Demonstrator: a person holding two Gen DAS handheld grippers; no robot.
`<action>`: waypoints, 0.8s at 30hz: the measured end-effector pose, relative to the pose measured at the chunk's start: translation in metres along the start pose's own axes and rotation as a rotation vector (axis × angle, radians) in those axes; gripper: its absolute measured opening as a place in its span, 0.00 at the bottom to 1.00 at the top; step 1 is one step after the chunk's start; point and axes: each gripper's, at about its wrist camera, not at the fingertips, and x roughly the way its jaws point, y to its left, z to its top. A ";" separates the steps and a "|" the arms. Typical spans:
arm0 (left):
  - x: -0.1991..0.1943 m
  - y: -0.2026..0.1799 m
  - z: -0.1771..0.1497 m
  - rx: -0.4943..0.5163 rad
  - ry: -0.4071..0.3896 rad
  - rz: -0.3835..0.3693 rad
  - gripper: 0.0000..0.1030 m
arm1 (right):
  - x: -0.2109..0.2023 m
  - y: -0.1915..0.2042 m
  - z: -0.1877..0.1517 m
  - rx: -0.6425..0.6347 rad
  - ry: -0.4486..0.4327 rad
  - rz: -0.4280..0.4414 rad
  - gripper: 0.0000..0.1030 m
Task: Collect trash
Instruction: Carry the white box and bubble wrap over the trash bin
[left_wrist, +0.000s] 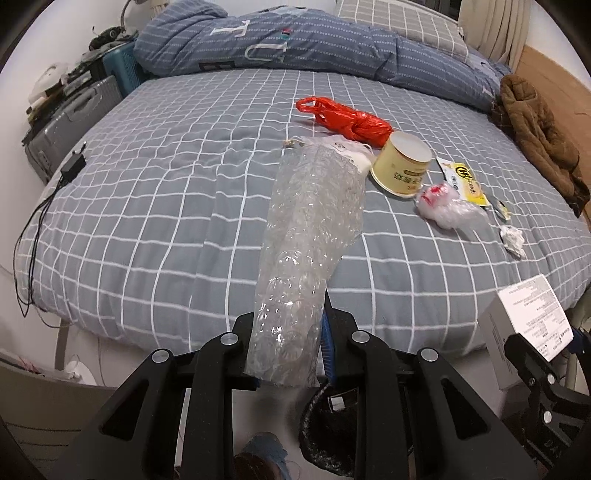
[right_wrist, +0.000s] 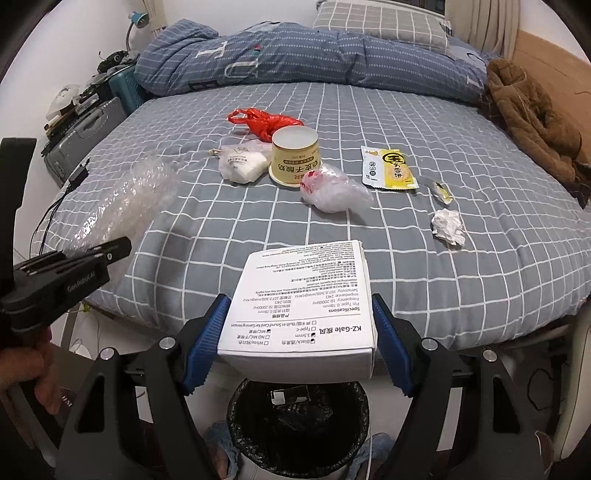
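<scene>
My left gripper (left_wrist: 290, 325) is shut on a long piece of clear bubble wrap (left_wrist: 310, 240), held off the bed's near edge; it also shows in the right wrist view (right_wrist: 125, 203). My right gripper (right_wrist: 301, 328) is shut on a white printed box (right_wrist: 306, 295), held directly above a black-lined trash bin (right_wrist: 297, 421). The bin also shows low in the left wrist view (left_wrist: 328, 432). On the bed lie a red plastic bag (right_wrist: 269, 122), a yellow cup (right_wrist: 295, 157), a white pouch (right_wrist: 242, 166), a clear crumpled bag (right_wrist: 332, 190), a yellow snack wrapper (right_wrist: 389, 168) and a crumpled tissue (right_wrist: 448, 225).
The grey checked bed (right_wrist: 332, 240) has a rolled blue duvet (right_wrist: 295, 55) at the back and a brown jacket (right_wrist: 535, 118) at the right. A grey suitcase (right_wrist: 85, 133) and a cluttered stand are at the left. A charger with cable (left_wrist: 72, 166) lies on the bed's left edge.
</scene>
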 end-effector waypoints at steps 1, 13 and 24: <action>-0.004 0.000 -0.004 -0.005 -0.001 -0.002 0.22 | -0.003 0.000 -0.002 -0.001 -0.004 0.002 0.70; -0.032 -0.012 -0.051 -0.014 -0.009 -0.023 0.22 | -0.027 0.000 -0.032 -0.012 -0.026 0.015 0.70; -0.031 -0.021 -0.101 -0.028 0.022 -0.052 0.22 | -0.037 -0.003 -0.065 -0.017 -0.032 0.022 0.70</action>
